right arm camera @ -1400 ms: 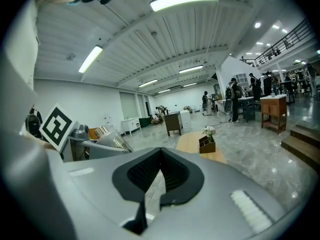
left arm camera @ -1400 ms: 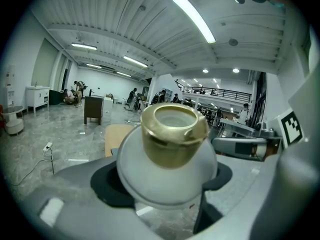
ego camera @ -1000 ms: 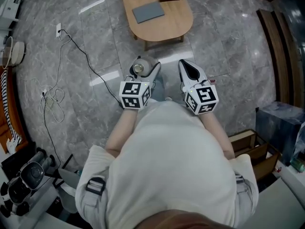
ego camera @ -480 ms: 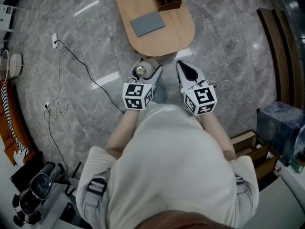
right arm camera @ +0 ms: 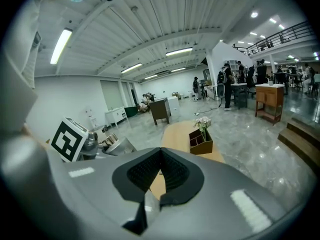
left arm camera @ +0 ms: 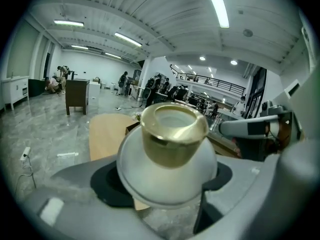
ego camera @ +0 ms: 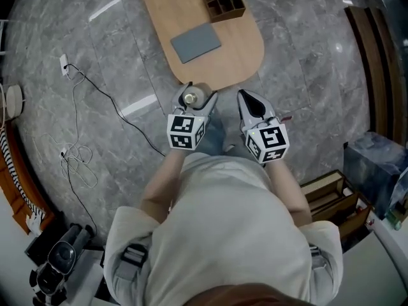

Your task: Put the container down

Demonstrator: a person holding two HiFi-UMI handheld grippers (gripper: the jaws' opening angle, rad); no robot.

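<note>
A frosted white container (left arm camera: pixel 167 179) with a gold cap (left arm camera: pixel 172 134) is gripped between the wide-set jaws of the left tongs (ego camera: pixel 196 95), the dark pads pressed on its round body. Its contents cannot be judged through the clouded wall. It is held in the air at the near end of the wooden bench (ego camera: pixel 245 50), seemingly just short of the edge. The right tongs (ego camera: pixel 249 97) are clenched on nothing, just to its right. Only black-and-white square markers are printed on the cubes (ego camera: pixel 185 131). Farther along the bench a grey pad (ego camera: pixel 196 42) is laid flat, and a compartmented wooden box (ego camera: pixel 223 0) with white flowers in it is stood at the far end.
</note>
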